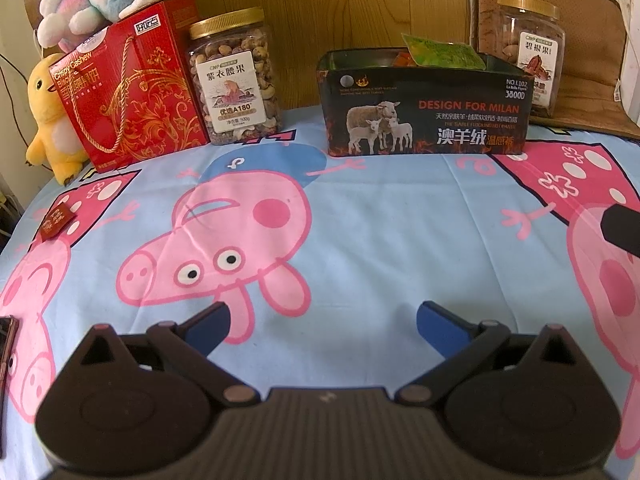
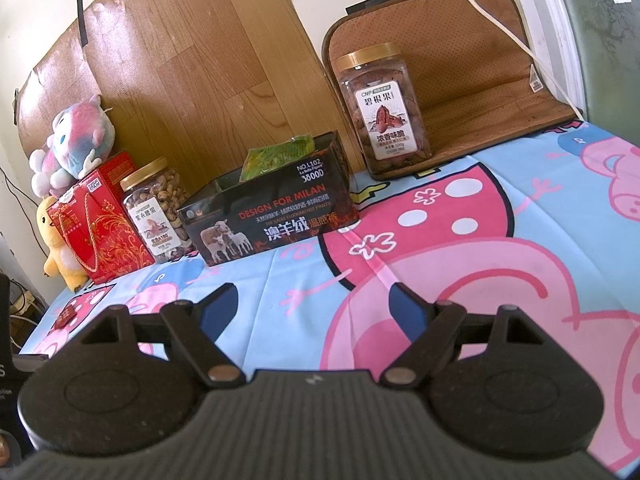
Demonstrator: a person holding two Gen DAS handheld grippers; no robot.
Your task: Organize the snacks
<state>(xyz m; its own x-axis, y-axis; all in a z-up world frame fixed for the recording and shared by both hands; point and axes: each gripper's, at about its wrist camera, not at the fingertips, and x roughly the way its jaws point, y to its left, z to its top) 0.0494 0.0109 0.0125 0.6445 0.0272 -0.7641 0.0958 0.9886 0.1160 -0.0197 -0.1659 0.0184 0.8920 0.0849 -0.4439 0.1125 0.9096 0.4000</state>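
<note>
A black open box (image 1: pixel 428 114) printed with sheep stands at the back of the table and holds a green snack packet (image 1: pixel 444 54); it also shows in the right wrist view (image 2: pixel 268 216) with the packet (image 2: pixel 280 156). A small dark red snack packet (image 1: pixel 56 222) lies on the cloth at the far left, seen too in the right wrist view (image 2: pixel 66 316). My left gripper (image 1: pixel 322 324) is open and empty, low over the cloth in front of the box. My right gripper (image 2: pixel 312 308) is open and empty, nearer the right side.
A red gift box (image 1: pixel 128 92), a cashew jar (image 1: pixel 236 76) and plush toys (image 1: pixel 52 120) stand at the back left. A pecan jar (image 2: pixel 384 112) stands on a brown cushion (image 2: pixel 480 92) at the back right. A Peppa Pig cloth (image 1: pixel 360 220) covers the table.
</note>
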